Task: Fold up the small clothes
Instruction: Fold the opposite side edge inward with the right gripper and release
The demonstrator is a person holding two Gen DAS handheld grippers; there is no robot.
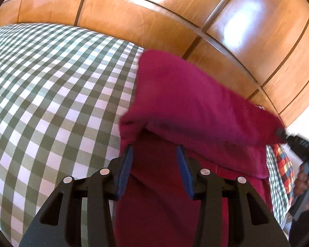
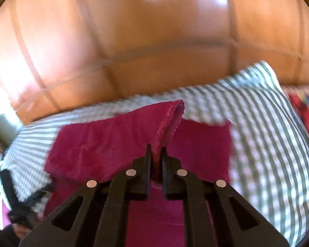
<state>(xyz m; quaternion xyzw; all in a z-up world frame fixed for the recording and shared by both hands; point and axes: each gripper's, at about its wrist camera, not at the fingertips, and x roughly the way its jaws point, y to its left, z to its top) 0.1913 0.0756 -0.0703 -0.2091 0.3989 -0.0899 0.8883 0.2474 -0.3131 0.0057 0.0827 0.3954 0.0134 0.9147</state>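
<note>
A magenta garment lies on the green-and-white checked sheet, with one edge raised off it. My left gripper points down at it. Its blue pads stand apart, and a fold of the cloth drapes over the fingertips, hiding them. Nothing is pinched between the pads. My right gripper is shut on the garment's stitched hem, holding it up above the sheet. The left wrist view shows that right gripper at the garment's far right corner. The right wrist view is blurred.
A glossy wooden panelled wardrobe rises right behind the bed. A red, blue and yellow plaid garment lies to the right of the magenta one, and it shows again as a plaid garment in the right wrist view. A person's hand holds the right tool.
</note>
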